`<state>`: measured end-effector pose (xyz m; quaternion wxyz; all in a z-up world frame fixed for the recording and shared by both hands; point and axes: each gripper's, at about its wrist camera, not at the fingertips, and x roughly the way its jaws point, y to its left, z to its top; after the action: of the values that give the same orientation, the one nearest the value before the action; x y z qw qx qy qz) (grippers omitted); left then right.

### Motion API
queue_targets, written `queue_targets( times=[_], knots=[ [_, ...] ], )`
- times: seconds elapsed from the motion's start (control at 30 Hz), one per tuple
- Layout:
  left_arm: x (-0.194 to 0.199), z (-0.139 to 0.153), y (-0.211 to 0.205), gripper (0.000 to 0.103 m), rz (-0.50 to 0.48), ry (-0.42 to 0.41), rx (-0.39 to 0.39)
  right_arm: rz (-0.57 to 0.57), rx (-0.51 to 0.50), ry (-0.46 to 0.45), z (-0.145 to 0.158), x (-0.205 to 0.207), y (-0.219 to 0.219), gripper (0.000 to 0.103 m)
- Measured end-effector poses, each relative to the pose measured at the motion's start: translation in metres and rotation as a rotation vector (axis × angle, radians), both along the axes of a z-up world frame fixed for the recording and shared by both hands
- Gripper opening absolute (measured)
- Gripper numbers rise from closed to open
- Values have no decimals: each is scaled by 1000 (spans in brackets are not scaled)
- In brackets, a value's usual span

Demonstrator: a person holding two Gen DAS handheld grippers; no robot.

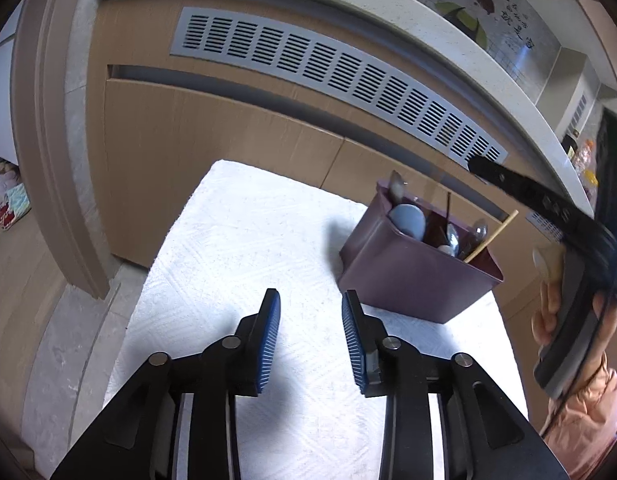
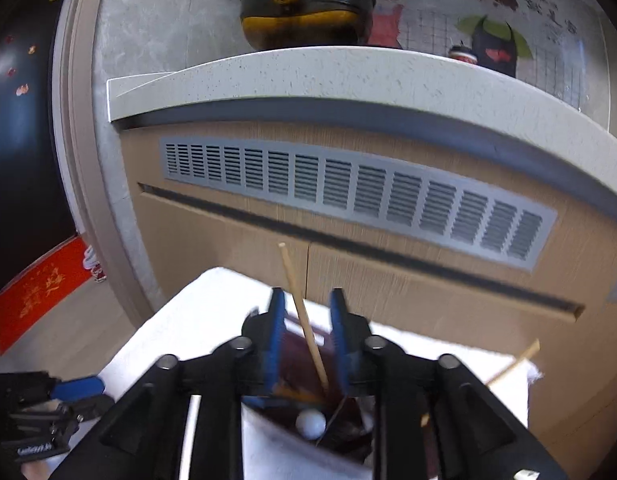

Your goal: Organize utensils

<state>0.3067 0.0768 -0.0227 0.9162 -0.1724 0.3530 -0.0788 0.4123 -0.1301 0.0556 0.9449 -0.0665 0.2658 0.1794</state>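
The right gripper [image 2: 306, 312], fingers partly open, has a wooden chopstick [image 2: 304, 320] loose between them above the purple utensil holder [image 1: 412, 276]. Left gripper [image 1: 311, 308]: part-open, empty. Next, withdraw clear.

Ahead of you stands a wood-grain cabinet front [image 2: 236, 240] with a long grey ventilation grille [image 2: 360, 196] set into it, a dark recessed groove below. A speckled white countertop [image 2: 348, 76] caps it, carrying a black pan with a yellow handle [image 2: 308, 4]. Behind, the grey tiled wall [image 2: 156, 28] bears cartoon figure stickers [image 2: 492, 28]. To the left, a taupe door frame [image 1: 48, 140], pale wood floor [image 2: 68, 320] and a red mat [image 2: 40, 284].
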Motion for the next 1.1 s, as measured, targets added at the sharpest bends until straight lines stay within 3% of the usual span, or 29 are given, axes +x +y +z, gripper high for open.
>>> queue_targets(
  times=[0.1,0.23,0.3,0.5,0.7,0.8,0.9,1.1],
  knots=[
    [-9,9,-9,44,-17,-23,18,-12,7,3,-2,-25,-12,39],
    [-29,24,-26,54,-50,-60,54,-34,37,48,-5,-65,-30,45],
    [-43,31,-37,65,-61,-82,90,-55,49,62,-7,-88,-38,51],
    [-94,39,-64,80,-70,-117,186,-144,120,101,-19,-160,-69,66],
    [-148,42,-86,98,-37,-200,291,-262,95,72,-34,-229,-94,87],
    [-166,45,-97,100,-20,-239,338,-325,103,42,-35,-254,-106,102],
    [-176,45,-104,102,-54,-243,316,-353,145,24,-35,-274,-117,103],
    [-183,46,-115,103,-72,-233,339,-369,51,8,-39,-287,-114,103]
  ],
)
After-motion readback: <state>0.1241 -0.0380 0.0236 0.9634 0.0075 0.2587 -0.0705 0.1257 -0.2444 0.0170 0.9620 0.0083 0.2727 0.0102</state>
